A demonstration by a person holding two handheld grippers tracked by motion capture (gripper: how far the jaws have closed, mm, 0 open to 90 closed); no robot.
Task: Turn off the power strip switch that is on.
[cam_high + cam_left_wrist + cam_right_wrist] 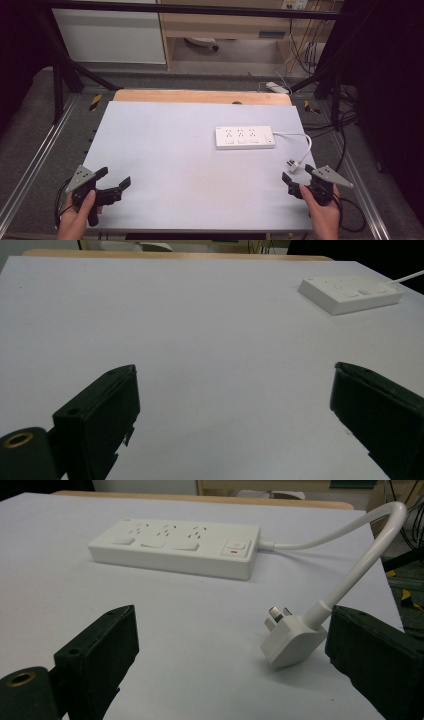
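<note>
1 white plug (292, 642) just inside open right gripper (232, 645).

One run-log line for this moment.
left gripper: open, holding nothing | right gripper: open, beside plug | power strip: flat on table, untouched

Wooden shelving (225, 25), grey floor (30, 130), black frame (200, 9).

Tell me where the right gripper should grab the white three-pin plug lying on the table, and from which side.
Probably by the white plug's blocky body, on its two flat side faces. The right gripper, jaws open, already looks along the table at it. Come in low from the near side, clear of the metal pins that point toward the white power strip and of the cable rising from the plug's back.
</note>
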